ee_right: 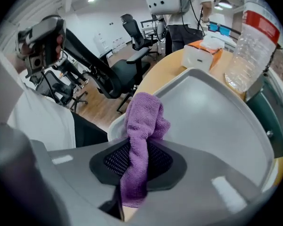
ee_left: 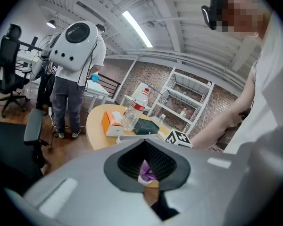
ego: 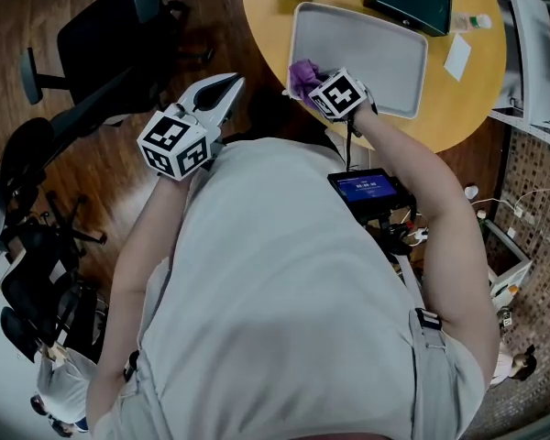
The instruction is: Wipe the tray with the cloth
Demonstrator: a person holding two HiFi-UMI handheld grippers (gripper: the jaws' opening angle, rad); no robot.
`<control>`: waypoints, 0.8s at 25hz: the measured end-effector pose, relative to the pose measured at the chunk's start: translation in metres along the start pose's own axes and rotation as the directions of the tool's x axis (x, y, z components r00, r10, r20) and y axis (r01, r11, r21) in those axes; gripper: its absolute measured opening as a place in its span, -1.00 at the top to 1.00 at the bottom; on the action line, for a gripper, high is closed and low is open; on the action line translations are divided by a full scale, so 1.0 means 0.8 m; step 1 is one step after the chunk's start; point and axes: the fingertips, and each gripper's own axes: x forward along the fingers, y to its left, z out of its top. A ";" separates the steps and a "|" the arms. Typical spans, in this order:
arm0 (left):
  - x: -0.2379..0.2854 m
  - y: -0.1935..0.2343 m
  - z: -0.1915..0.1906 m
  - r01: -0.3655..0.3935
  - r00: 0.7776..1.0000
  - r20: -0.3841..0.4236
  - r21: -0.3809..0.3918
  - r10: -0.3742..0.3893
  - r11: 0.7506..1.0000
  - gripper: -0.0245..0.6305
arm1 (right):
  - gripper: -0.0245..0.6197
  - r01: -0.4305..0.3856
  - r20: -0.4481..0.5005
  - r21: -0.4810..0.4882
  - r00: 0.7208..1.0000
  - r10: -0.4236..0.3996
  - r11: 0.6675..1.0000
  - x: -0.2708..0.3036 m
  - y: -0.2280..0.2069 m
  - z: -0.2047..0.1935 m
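Right gripper (ee_right: 137, 160) pinching cloth (ee_right: 144, 119) lengthwise along jaws, over tray (ee_right: 212, 112) corner; left gripper (ego: 227, 90) closed.

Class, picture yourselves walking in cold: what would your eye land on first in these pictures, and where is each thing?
The purple cloth jumps out first, pinched in the right gripper at the near left corner of the grey tray on the round wooden table. Next, the left gripper hangs empty off the table, over the wooden floor. A clear bottle with a red label stands beyond the tray.
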 end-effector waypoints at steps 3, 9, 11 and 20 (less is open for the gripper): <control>0.016 -0.011 0.005 0.028 1.000 -0.011 0.020 -0.028 0.999 0.93 | 0.68 0.034 0.000 0.012 0.999 -0.034 0.999 -0.011 -0.025 -0.029; 0.053 -0.043 -0.003 0.066 0.997 -0.043 0.024 -0.065 0.998 0.93 | 0.69 0.098 0.004 0.107 0.995 -0.099 0.989 -0.043 -0.082 -0.103; 0.070 -0.058 -0.006 0.073 0.996 -0.052 0.025 -0.072 0.997 0.93 | 0.69 0.097 0.009 0.128 0.995 -0.099 0.987 -0.055 -0.101 -0.128; 0.138 -0.113 -0.011 0.082 0.995 -0.057 0.022 -0.081 0.996 0.93 | 0.69 0.077 0.007 0.122 0.997 -0.079 0.990 -0.084 -0.157 -0.207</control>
